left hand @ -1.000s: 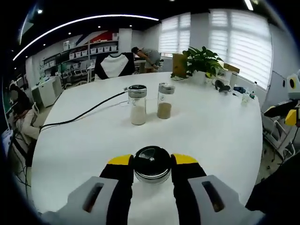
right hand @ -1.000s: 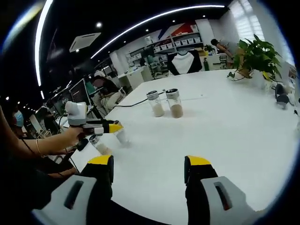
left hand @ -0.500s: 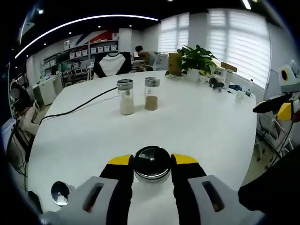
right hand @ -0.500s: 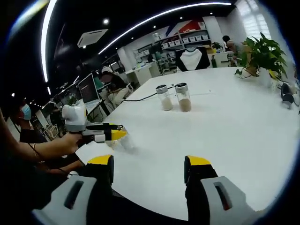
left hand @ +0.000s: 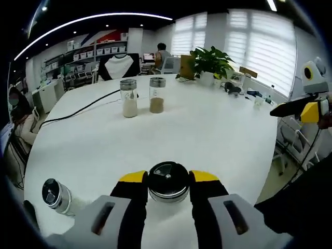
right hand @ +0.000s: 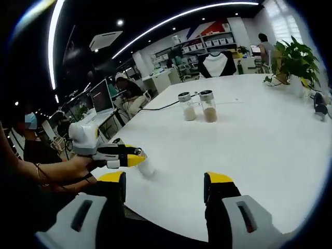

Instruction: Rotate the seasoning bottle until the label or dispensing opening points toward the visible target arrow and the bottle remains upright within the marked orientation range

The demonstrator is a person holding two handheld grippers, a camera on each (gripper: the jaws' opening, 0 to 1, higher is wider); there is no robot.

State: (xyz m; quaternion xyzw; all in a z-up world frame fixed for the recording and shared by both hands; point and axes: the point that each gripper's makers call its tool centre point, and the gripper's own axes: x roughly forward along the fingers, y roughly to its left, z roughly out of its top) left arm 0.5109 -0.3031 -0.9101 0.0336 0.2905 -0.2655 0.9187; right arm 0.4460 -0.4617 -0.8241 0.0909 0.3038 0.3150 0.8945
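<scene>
Steel-capped seasoning bottle (left hand: pixel 168 182), gripper-clamped

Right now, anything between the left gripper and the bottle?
Nothing: the left gripper already has the bottle between its jaws, closed on its sides. The right gripper is open over bare table. No target arrow is visible.

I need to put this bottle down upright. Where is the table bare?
Bare: the wide white table between the right gripper and the two standing jars. Crowded: the near edge by the left gripper, its held bottle and the lying jar.
</scene>
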